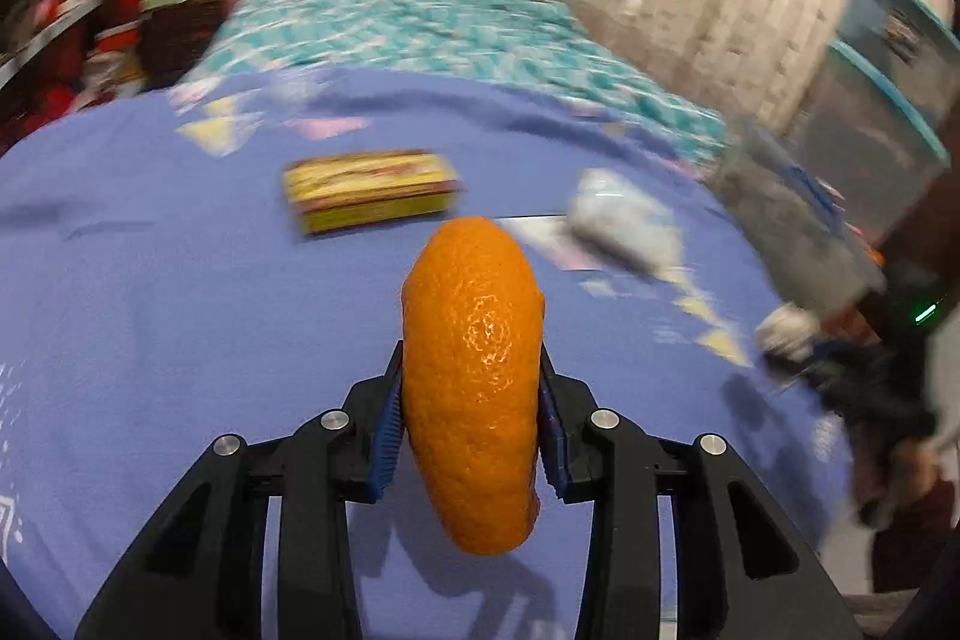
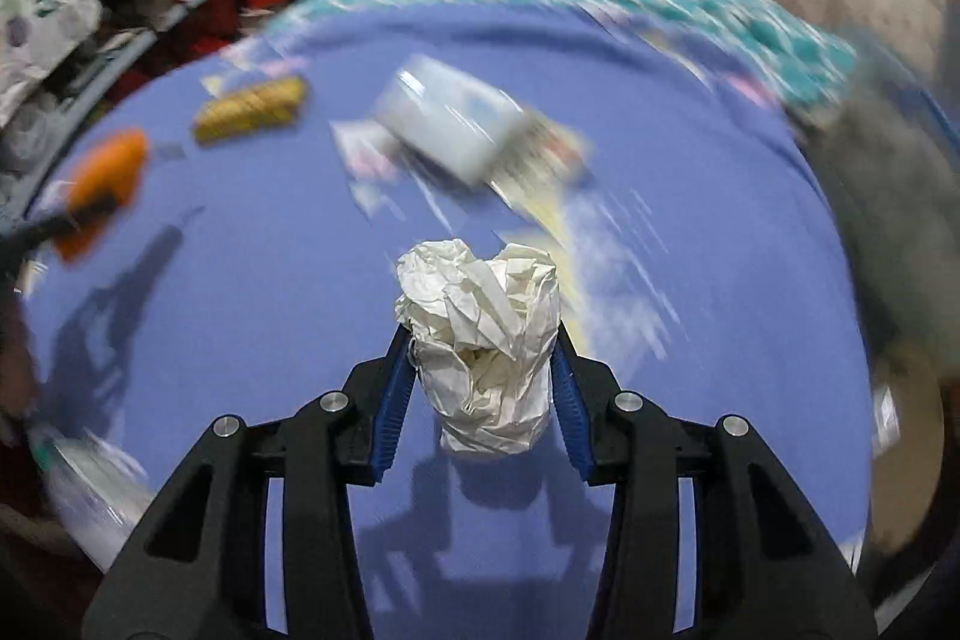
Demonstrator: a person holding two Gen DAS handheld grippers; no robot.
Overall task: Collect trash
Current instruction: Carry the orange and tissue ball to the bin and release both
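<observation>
Left gripper (image 1: 471, 388) clamped on an orange peel (image 1: 474, 382), blue pads pressing both flanks, peel standing up past the fingertips and hanging below them. Right gripper (image 2: 483, 352) clamped on a crumpled paper ball (image 2: 480, 346), pads biting its lower half, top bulging free above. Both loads are held above the blue sheet (image 1: 150, 310); shadows fall on the cloth beneath each tool. Background is smeared by motion blur, so both tools are likely in transit. Ahead of the left tool and slightly left: a yellow box (image 1: 369, 196) lying on the sheet. Ahead and right: a pale wrapper (image 1: 624, 226), blurred. Far right of the left tool: a grey bin (image 1: 840, 196) with a teal rim, probably the drop point. From the right tool, a white tub (image 2: 450, 124) lies ahead, and the bin is only a grey blur at far right. Judgement: carry phase, two items of several; box, wrapper and tub still lie out. To do it well: keep both grips firm without crushing the peel, since it is curved and could pivot; bring each tool over the bin mouth before letting go; stagger the drops so the tools do not collide at the rim.
</observation>
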